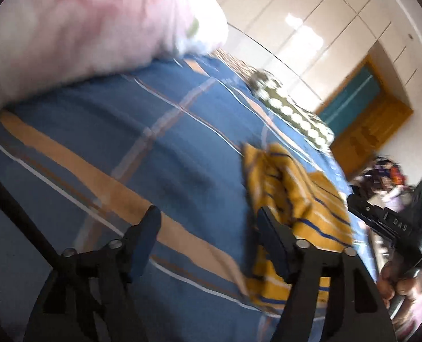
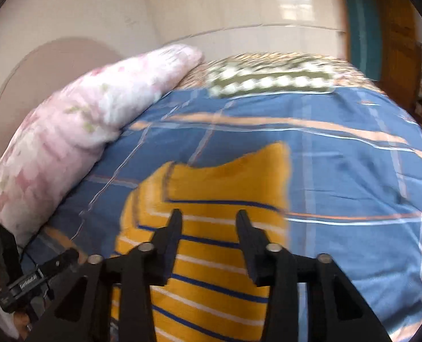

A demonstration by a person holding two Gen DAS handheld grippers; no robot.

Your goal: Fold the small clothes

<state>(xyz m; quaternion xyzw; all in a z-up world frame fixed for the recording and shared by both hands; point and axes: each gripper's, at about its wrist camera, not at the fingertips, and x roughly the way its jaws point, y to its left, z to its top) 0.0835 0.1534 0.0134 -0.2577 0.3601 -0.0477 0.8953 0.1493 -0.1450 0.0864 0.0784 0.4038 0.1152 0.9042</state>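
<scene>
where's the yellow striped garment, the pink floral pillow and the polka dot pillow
yellow striped garment [image 2: 211, 256], right wrist view, on its striped middle
pink floral pillow [image 2: 77, 131], right wrist view, on its broad middle
polka dot pillow [image 2: 270, 81], right wrist view, on its dotted top face

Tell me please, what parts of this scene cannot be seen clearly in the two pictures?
- Yellow striped garment: its near end is hidden under the right gripper in the right wrist view; motion blur softens its folds in both.
- Left gripper: open over the blue bedsheet; whether a finger touches the cloth is unclear.
- Pink pillow: cut off by the left wrist edge.
</scene>
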